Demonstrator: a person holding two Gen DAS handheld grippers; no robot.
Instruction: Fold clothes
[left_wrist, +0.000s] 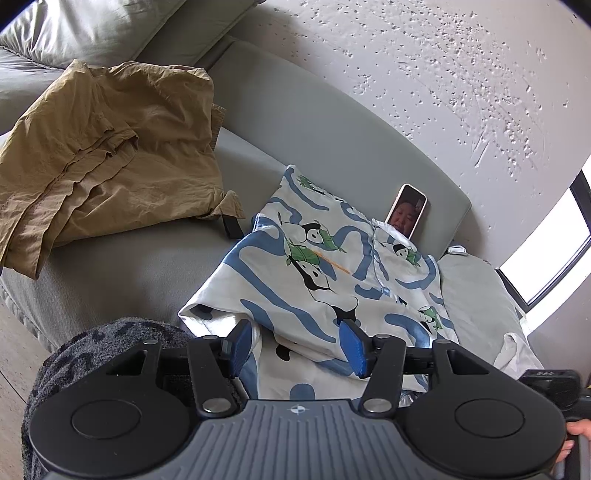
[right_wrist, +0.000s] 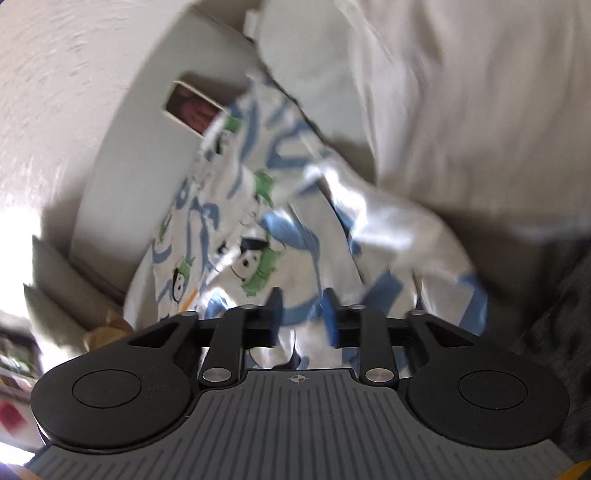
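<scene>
1. The left wrist camera looks forward over its gripper (left_wrist: 297, 349), close above the panda-print cloth (left_wrist: 314, 273).
2. The right wrist camera, blurred, faces the same cloth (right_wrist: 258, 229) closely; both views share the phone (left_wrist: 406, 212).

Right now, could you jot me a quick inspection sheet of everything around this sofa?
Surface: grey sofa, seat partly bare.
Job's things: panda-print cloth spread and rumpled on the seat; tan garment lying loosely folded beyond it.
Clutter: phone propped against the backrest, screen lit; dark fleece at the near edge.
Grippers: left tool open over the cloth's near edge; right tool open over the same cloth, view blurred.
Cables: nothing seen.
Surroundings: textured wall, window at right.
</scene>
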